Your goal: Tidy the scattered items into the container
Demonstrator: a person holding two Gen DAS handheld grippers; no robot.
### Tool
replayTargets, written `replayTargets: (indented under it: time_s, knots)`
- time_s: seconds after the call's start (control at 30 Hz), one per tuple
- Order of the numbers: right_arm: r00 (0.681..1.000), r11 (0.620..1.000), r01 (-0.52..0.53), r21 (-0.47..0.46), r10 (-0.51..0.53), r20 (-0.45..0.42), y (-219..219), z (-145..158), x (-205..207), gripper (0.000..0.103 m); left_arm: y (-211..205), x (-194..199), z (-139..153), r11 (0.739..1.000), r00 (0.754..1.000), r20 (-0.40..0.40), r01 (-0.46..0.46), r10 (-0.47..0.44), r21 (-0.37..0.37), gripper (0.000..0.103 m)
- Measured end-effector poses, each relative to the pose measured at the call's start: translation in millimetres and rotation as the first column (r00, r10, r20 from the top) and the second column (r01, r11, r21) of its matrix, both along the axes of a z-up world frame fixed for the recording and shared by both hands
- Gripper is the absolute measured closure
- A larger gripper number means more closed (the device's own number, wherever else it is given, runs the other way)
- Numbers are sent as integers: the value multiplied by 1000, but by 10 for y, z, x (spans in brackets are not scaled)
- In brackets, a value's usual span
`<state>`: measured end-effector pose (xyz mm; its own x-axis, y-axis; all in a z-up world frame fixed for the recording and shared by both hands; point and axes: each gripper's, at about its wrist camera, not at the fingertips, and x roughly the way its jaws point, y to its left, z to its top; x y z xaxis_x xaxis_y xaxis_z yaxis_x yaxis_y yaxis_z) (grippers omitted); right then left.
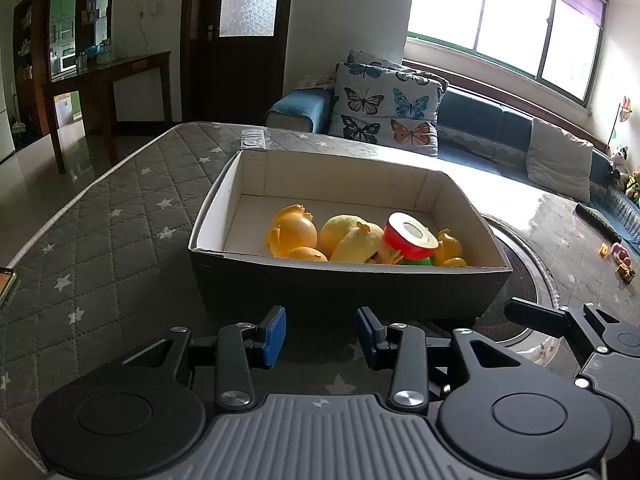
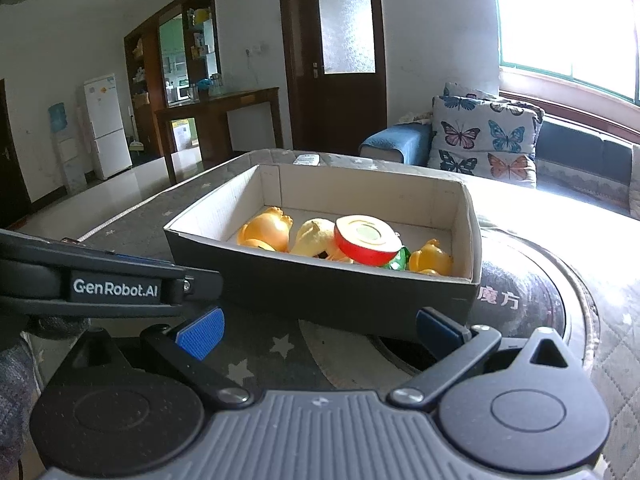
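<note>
A dark-sided cardboard box [image 1: 348,288] with a pale interior sits on a grey star-quilted table [image 1: 104,232], its near right corner overlapping a round black disc [image 2: 528,300] printed with white characters. Inside, crowded toward the near wall, lie an orange rubber duck [image 1: 292,232], a yellow plush chick [image 1: 352,238], a red-rimmed toy [image 1: 408,236] with a pale face and a green base, and a smaller orange duck [image 1: 450,250] by the right wall. Just short of the box, the left tongs [image 1: 321,334] stand partly apart and empty; the right tongs [image 2: 318,330] gape wide, holding nothing. A white remote [image 1: 254,139] lies beyond the box.
</note>
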<state>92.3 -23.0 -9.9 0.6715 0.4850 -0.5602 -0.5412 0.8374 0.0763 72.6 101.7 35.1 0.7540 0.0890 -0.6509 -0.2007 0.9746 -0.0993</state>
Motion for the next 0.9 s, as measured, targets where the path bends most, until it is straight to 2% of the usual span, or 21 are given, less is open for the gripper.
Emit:
replayTargets:
  time_s: [0.43, 0.9]
  knots:
    - [999, 1000, 14, -8, -15, -39, 4, -27, -36, 0, -3, -36, -40, 1000, 1000, -9, -3, 3, 18, 62]
    - [995, 999, 32, -24, -34, -91, 50, -108, 103, 0, 18, 88, -98, 999, 999, -37, -1, 2, 46, 62]
